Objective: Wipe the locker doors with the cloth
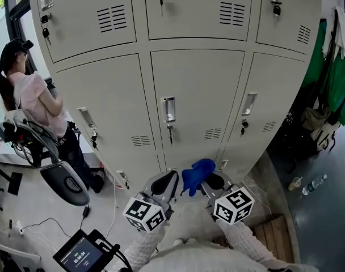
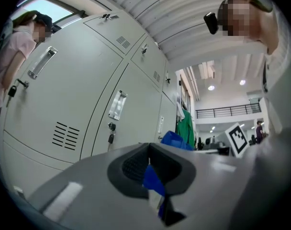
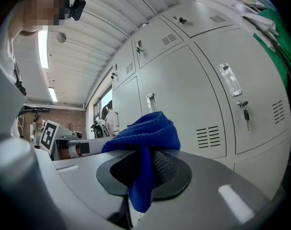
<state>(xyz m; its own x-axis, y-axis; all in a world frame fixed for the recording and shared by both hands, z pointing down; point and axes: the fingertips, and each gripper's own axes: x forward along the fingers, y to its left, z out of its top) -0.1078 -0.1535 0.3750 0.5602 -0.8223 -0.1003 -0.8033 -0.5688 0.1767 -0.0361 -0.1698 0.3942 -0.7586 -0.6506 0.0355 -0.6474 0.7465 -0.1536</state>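
Grey metal locker doors [image 1: 198,95] fill the head view ahead, each with a handle, a vent and a key. A blue cloth [image 1: 196,173] is bunched at the tip of my right gripper [image 1: 208,181], low in front of the bottom row of doors and apart from them. In the right gripper view the jaws of that gripper [image 3: 144,157] are shut on the cloth [image 3: 145,133], with a fold hanging down between the pads. My left gripper [image 1: 168,185] sits just left of the cloth. Its jaws [image 2: 149,150] look shut, and the cloth [image 2: 176,140] lies beyond them.
A person [image 1: 33,101] stands at the lockers' left end, beside a chair [image 1: 59,174]. A small screen device [image 1: 81,254] lies on the floor at lower left. Green clothes [image 1: 334,72] hang at the right. A cup [image 1: 294,183] and bottle [image 1: 315,183] stand on the dark floor.
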